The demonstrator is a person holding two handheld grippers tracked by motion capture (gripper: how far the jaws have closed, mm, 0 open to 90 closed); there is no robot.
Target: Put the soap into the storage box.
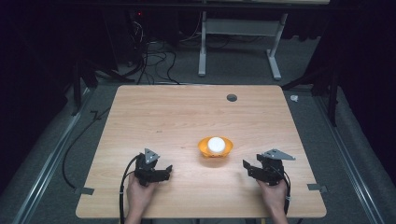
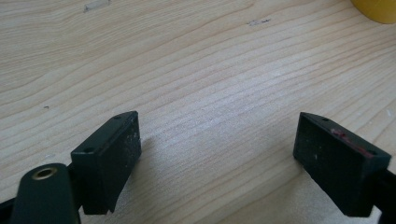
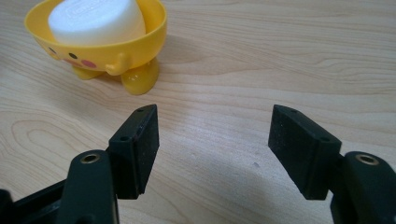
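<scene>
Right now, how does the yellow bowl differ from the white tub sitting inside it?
The yellow bowl is bright yellow with a painted face and stubby feet; the white tub is plain white with faint raised lettering on top. The yellow bowl stands on the table, while the white tub rests inside it, rising above its rim. The yellow bowl is wider. Both are round, and neither is touched by either pair of tongs.
</scene>
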